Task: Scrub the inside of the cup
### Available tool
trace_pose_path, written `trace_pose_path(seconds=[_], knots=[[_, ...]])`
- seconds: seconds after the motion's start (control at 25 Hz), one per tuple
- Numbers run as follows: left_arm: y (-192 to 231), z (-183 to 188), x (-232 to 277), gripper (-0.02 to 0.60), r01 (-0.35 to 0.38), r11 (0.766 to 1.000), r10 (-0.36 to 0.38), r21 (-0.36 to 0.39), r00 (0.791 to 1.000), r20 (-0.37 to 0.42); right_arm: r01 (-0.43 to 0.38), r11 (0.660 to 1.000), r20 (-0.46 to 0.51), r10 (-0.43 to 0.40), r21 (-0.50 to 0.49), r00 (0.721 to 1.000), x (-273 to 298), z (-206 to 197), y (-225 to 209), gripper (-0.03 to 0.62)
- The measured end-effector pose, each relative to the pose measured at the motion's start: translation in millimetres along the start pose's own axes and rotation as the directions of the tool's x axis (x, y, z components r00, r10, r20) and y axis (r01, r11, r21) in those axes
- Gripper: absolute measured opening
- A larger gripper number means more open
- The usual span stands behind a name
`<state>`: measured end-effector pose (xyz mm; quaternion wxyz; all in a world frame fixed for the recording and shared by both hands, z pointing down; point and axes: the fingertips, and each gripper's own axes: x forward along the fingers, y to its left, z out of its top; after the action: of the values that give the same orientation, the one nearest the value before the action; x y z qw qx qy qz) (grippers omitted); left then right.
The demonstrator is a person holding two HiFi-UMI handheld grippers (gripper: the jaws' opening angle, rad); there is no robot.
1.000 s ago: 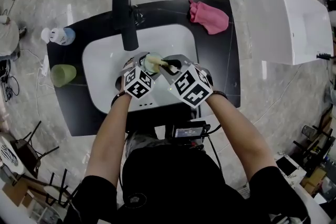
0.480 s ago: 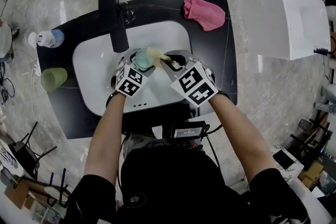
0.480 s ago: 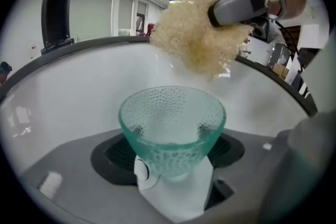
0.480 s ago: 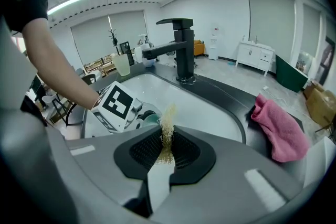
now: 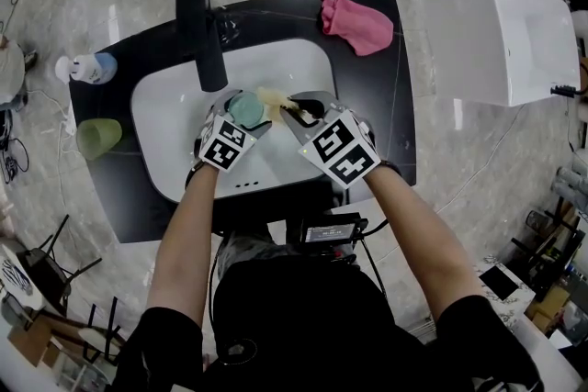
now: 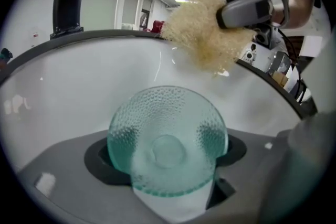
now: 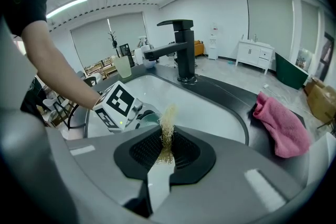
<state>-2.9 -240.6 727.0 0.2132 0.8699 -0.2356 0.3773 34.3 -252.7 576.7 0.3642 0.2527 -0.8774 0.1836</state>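
A teal dimpled glass cup (image 5: 245, 109) sits between the jaws of my left gripper (image 5: 235, 118) over the white sink. In the left gripper view the cup (image 6: 167, 139) shows its round base, and the pads of that gripper (image 6: 167, 157) touch its sides while the jaws are opening a little. My right gripper (image 5: 299, 111) is shut on a beige fibrous scrubber (image 5: 271, 98). The scrubber (image 6: 202, 29) hangs up and to the right of the cup, apart from it. In the right gripper view the scrubber (image 7: 167, 126) is pinched flat in that gripper (image 7: 167, 147).
The white basin (image 5: 175, 138) is set in a black counter, with a black faucet (image 5: 200, 32) at its back left. A pink cloth (image 5: 356, 18) lies at the back right. A green cup (image 5: 98, 138) and a small bottle (image 5: 87, 67) stand at the left. A white box (image 5: 501, 28) stands beside the counter.
A second ago the scrubber was at the cup's mouth. It has since come out and now sits to the cup's right, apart from it. Both grippers shifted slightly left in the view.
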Motion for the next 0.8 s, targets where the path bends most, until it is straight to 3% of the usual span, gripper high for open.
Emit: trace_pose_path(seconds=[0.2, 0.52, 0.8], knots=[[-1, -5, -10, 0.437, 0.003, 1.0, -0.003, -0.03, 1.0, -0.022, -0.001, 1.0, -0.008, 0.001, 0.023, 1.0, 1, -5, 4, 0.043], [5, 1, -44, 0.459, -0.044, 0.996, 0.045, -0.075, 0.999, 0.006, -0.004, 1.0, -0.026, 0.005, 0.024, 1.0, 2, -7, 18, 0.043], [31, 3, -105, 0.459, -0.141, 0.98, 0.154, -0.142, 0.984, 0.088, -0.011, 0.998, -0.049, 0.008, -0.06, 0.999, -3, -2, 25, 0.043]])
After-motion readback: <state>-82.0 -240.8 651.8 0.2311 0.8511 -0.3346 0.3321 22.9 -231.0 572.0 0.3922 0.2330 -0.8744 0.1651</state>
